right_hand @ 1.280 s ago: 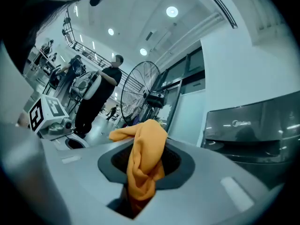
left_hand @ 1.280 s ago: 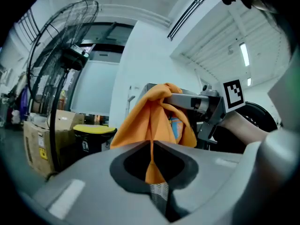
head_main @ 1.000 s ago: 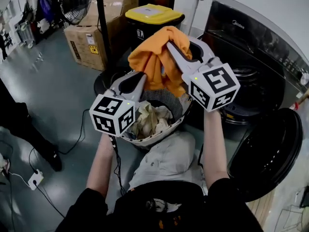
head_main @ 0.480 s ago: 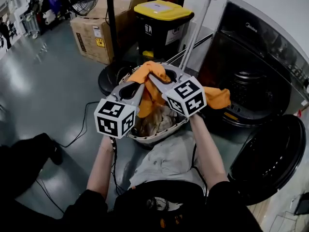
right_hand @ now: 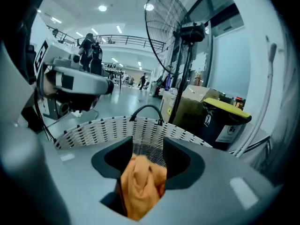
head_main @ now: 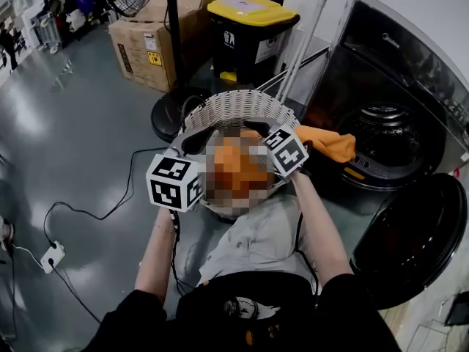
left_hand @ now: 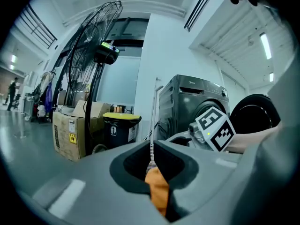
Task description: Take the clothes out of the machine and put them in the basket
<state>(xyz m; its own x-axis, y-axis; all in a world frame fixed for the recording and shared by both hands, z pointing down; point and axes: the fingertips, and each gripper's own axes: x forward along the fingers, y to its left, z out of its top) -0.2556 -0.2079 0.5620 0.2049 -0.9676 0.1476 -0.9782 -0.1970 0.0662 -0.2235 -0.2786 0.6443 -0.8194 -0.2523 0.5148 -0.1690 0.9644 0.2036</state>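
Left gripper [left_hand: 153,149]: jaws narrow, pinching a fold of the orange garment [head_main: 326,144].

Right gripper [right_hand: 148,144]: jaws have just been opening and stand apart. A loose bunch of the same cloth lies between them, not squeezed.

Both grippers sit over the white woven basket [head_main: 238,101]. The garment lies across its mouth, with one end trailing over the rim toward the washing machine [head_main: 388,72].

Around: the machine's round door [head_main: 410,233] hangs open on our right, close beside the right arm. Behind the basket we note a fan stand [head_main: 174,42]; whether its round base touches the far rim or sits just beside it we cannot tell. Further back are a yellow-lidded bin [head_main: 249,13] and a cardboard box [head_main: 143,46]. A pale pole [head_main: 304,42] leans by the machine.

Room: the right side is hemmed in by machine and door. To the left is open grey floor, crossed by a black cable [head_main: 110,211] near a power strip [head_main: 51,257].
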